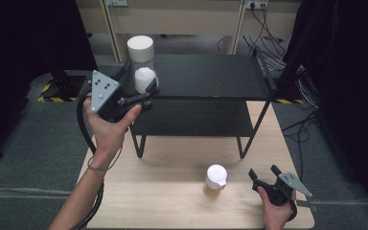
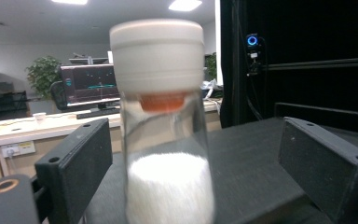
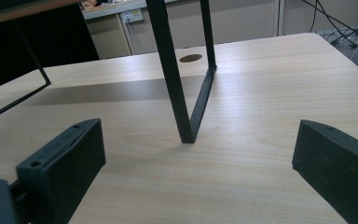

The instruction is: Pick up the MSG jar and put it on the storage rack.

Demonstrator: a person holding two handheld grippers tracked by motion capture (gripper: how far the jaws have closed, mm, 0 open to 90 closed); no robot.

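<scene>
Standing between the spread fingers point(image 2: 74, 163) of the left gripper point(image 1: 139, 98) at the shelf point(image 1: 211, 76) edge, the tall jar point(image 2: 163, 121) risks tipping if one finger nudges it before both close.

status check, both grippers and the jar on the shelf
Left gripper open around tall jar on black shelf. Right gripper open, low over table. Small bottle stands apart.
</scene>
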